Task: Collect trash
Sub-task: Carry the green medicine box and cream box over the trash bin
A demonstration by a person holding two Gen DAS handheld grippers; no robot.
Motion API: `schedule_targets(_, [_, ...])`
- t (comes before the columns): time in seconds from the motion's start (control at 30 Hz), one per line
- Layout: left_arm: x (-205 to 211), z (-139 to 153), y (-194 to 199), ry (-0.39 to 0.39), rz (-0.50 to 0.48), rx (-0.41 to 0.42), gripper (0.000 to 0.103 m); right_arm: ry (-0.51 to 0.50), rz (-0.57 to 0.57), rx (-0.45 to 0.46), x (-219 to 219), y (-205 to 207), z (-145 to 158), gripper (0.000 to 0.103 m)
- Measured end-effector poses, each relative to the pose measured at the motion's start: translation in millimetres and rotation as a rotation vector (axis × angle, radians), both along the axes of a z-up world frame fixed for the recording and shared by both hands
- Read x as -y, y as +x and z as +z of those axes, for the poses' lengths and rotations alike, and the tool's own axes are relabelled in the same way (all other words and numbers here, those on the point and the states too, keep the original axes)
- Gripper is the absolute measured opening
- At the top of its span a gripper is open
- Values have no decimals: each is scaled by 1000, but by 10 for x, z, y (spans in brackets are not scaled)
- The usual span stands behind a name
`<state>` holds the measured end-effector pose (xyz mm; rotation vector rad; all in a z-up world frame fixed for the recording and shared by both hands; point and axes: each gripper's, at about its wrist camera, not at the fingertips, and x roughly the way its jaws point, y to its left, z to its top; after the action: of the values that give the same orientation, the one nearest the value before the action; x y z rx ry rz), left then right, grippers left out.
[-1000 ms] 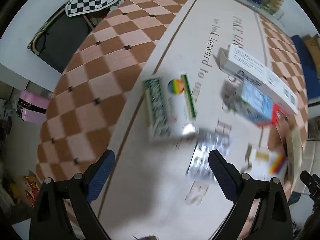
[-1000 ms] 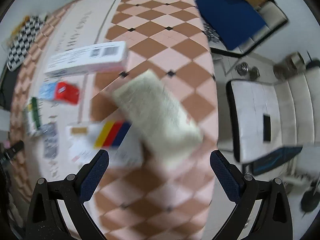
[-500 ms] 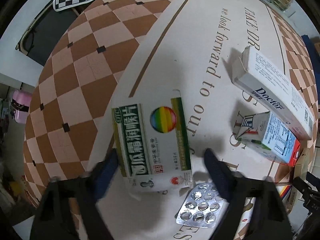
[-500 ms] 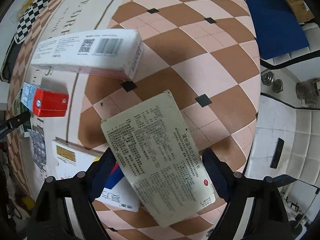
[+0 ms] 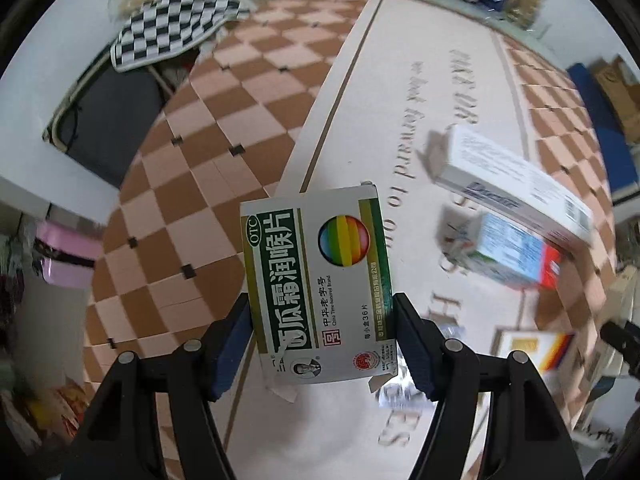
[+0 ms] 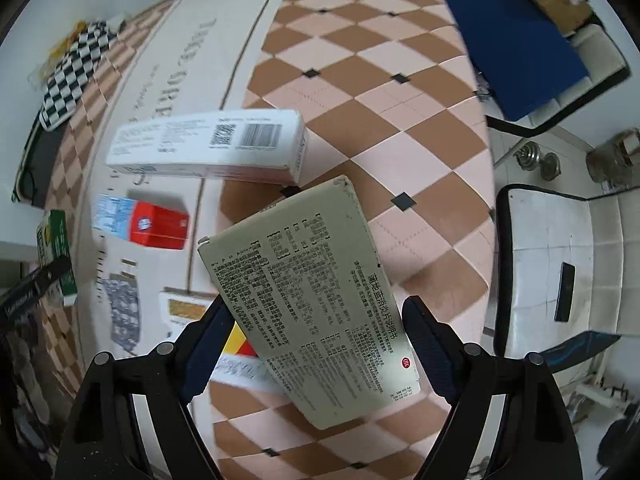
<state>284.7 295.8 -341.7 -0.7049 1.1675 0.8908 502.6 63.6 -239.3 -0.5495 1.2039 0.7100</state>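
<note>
Our left tool (image 5: 322, 344) has just closed on the green medicine box (image 5: 316, 284); our right tool (image 6: 316, 344) on the grey box (image 6: 312, 296). We should grip firmly and lift both clear of the table (image 5: 420, 128).

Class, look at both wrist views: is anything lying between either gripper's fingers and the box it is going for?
Nothing visible. The left gripper has just been closing and clamps the green box directly. The grey box sits between the fingers of the right gripper, which has also been closing.

A checkered brown-and-pink tablecloth (image 6: 360, 80) covers the table, beside a white padded chair (image 6: 560, 260) on pale floor tiles.
</note>
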Motion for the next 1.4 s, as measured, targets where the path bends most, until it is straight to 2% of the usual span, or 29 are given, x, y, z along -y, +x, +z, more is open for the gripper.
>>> schedule_targets(0.13, [315, 323, -93, 45, -61, 43, 66, 56, -34, 50, 124, -437, 251, 86])
schedule_targets(0.27, [564, 639, -350, 81, -131, 97, 66, 126, -59, 61, 330, -1052, 424, 85])
schedule_targets(0.4, [889, 848, -820, 112, -203, 143, 66, 203, -94, 58, 580, -1741, 524, 85])
schedule_targets(0.53, [1219, 907, -1421, 101, -282, 185, 66, 249, -157, 58, 915, -2562, 485, 85])
schedule_targets(0.67, [1477, 796, -1942, 71, -337, 187, 66, 265, -220, 39, 1254, -3274, 316, 85])
schedule_targets(0.87, [1868, 310, -2529, -51, -390, 142, 66, 236, -304, -60, 1797, -4179, -301, 85])
schedule_targets(1.0, [2125, -233, -2746, -170, -389, 101, 66, 186, -347, -129, 2071, -4459, -856, 85])
schedule_targets(1.17, [2335, -1090, -2798, -342, -369, 75, 66, 119, -432, -238, 2401, -4571, -1822, 84])
schedule_targets(1.27, [2401, -1701, -2698, -405, -364, 45, 66, 101, -485, -309, 2547, -4536, -2453, 84])
schedule_targets(1.4, [2443, -2374, -2543, -479, -352, 23, 66, 91, -540, -366, 2644, -4419, -3181, 84])
